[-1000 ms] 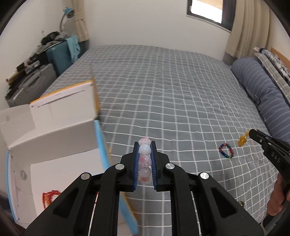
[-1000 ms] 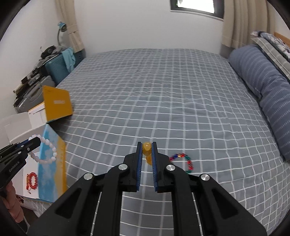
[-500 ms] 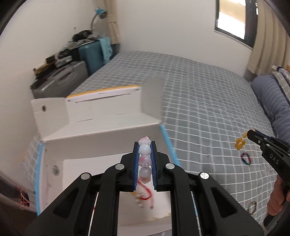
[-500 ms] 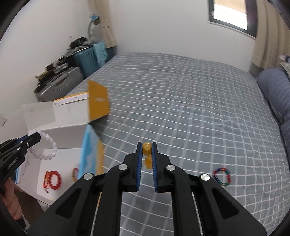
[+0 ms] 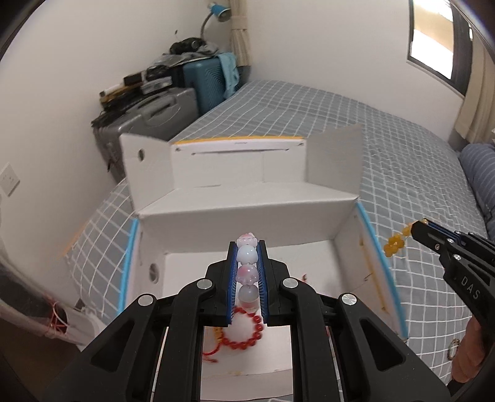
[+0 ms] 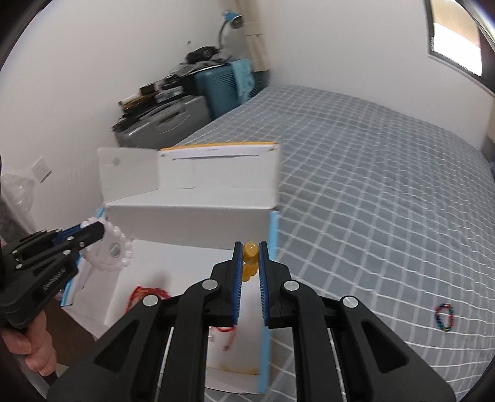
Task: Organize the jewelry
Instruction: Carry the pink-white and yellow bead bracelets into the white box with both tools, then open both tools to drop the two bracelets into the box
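Two bracelets are in the air, one in each pair of tongs. Left tongs [image 5: 247,272] are clenched on a pale bracelet [image 5: 247,269] of white and pink beads, held over the open box [image 5: 247,216]; from the right wrist view its loop [image 6: 116,250] hangs off the tips above the box's left side. Right tongs [image 6: 250,263] are clenched on a yellow bracelet [image 6: 250,250], poised over the box's right wall; in the left wrist view those yellow beads [image 5: 394,244] dangle just outside that wall.

One red bracelet [image 5: 246,331] lies on the box floor near its front edge, with a red cord beside it. One multicoloured bracelet [image 6: 444,313] lies on the bed [image 6: 371,173], well to the right of the box. One more small ring-like piece [image 5: 453,352] lies on the bed near the right hand [image 5: 467,355], too small to make out.

That box is white card with blue edges, flaps up, and stands at the bed's left corner. Grey cover with a white grid spreads across the bed. Beyond the corner, against the white wall, stand two suitcases, one grey [image 5: 148,114] and one teal [image 5: 204,83], piled with clutter, under one blue lamp [image 5: 221,7]. One window [image 5: 433,46] shows upper right.
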